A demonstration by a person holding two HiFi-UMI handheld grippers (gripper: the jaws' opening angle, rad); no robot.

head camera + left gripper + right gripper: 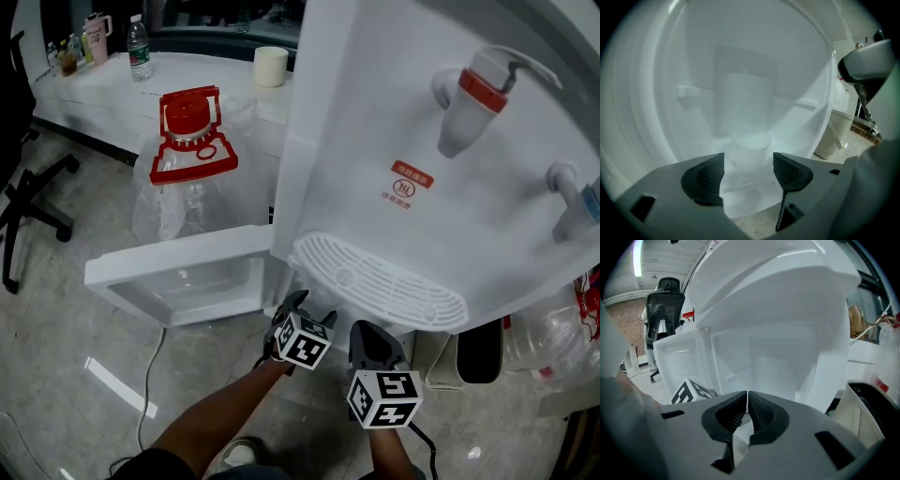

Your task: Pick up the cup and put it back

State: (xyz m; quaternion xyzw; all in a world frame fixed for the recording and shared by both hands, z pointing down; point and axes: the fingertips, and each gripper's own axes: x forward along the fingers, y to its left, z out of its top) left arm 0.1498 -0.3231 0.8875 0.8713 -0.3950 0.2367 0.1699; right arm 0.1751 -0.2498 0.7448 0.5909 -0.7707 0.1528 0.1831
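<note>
A translucent white cup (749, 151) stands upright on the floor of the water dispenser's lower cabinet (693, 93). My left gripper (748, 160) reaches into that cabinet, its jaws open wide. The cup stands just past the fingertips, in line with the gap, and the pads do not press on it. From the head view the left gripper (292, 307) points under the dispenser (403, 112), and the cup is hidden there. Beside it on the right, my right gripper (371, 339) is shut with nothing in it (747, 401).
The cabinet door (178, 272) hangs open to the left. A clear water jug with a red cap (192, 141) stands behind it. A dark-lidded bin (478, 352) is at the right, an office chair (19, 187) far left, and a table with bottles (139, 49) at the back.
</note>
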